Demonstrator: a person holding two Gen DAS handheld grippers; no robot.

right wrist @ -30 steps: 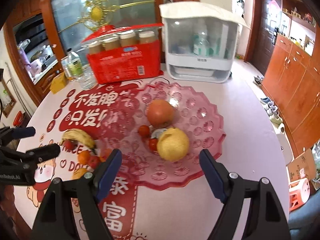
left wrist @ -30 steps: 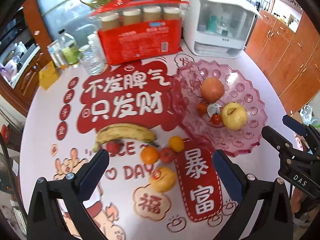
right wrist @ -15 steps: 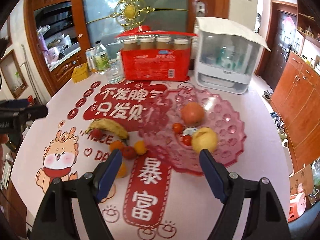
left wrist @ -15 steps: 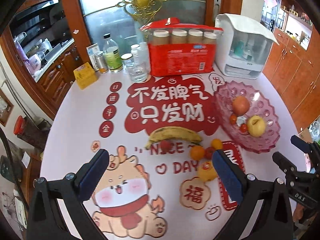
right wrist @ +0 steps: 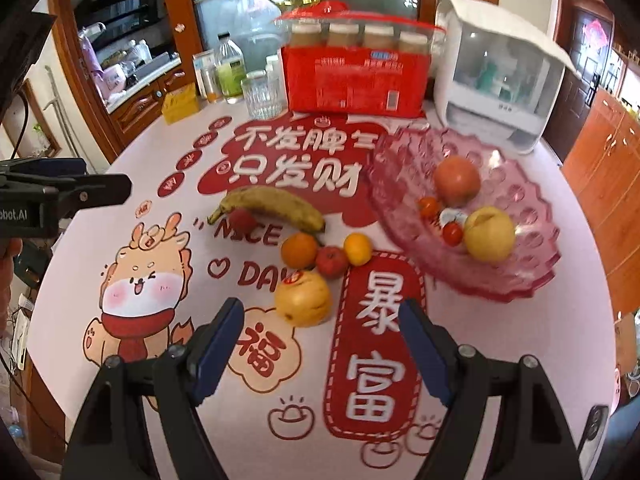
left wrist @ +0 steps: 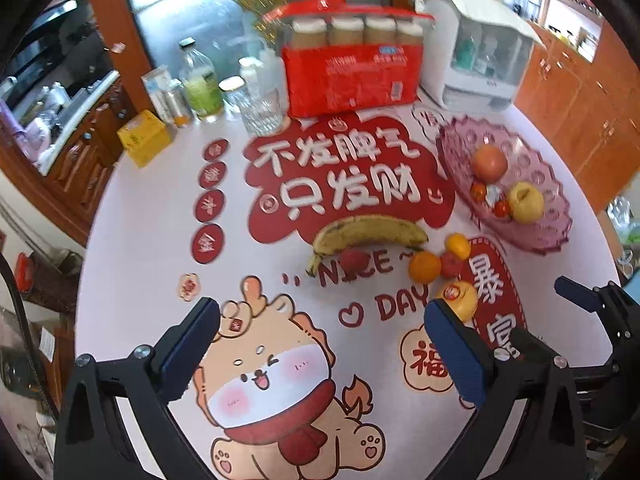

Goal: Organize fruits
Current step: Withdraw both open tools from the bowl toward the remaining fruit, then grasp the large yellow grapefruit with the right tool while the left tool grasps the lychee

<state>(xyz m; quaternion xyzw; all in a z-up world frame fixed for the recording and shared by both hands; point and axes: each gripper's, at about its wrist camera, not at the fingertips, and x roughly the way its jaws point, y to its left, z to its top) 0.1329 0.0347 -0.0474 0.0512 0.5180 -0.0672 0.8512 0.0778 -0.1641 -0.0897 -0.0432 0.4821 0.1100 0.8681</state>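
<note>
we see a round worktop (right wrist: 500,344) with a printed festive cover, and the fruits are in two groups on it. in the pink glass bowl (right wrist: 516,280) on the right side lie a big reddish fruit (right wrist: 457,181), a yellow apple (right wrist: 489,233) and two small tomatoes (right wrist: 453,233), with a small wrapped thing between them. on the cover, left of the bowl, lies a banana (right wrist: 272,207) with a small red fruit (right wrist: 244,220) touching its lower edge. near the banana's right end stand an orange (right wrist: 299,250), a small red apple (right wrist: 332,261) and a small mandarin (right wrist: 358,249), all touching in a row. just below them is a yellow pear (right wrist: 304,299) with a red sticker. our right gripper (right wrist: 320,344) is above the worktop, its fingers (right wrist: 218,348) wide apart with nothing between them; the pear is just ahead of the tips. our left gripper (left wrist: 320,344) is over the cartoon dog print, its fingers (left wrist: 191,347) also wide apart and empty; in its view the pear (left wrist: 459,299) is partly hidden behind the right finger. at the far edge stand a red box of jars (right wrist: 356,80), a white cabinet (right wrist: 500,80), a drinking glass (right wrist: 262,96), some bottles (right wrist: 230,70) and a yellow box (right wrist: 181,104).
</note>
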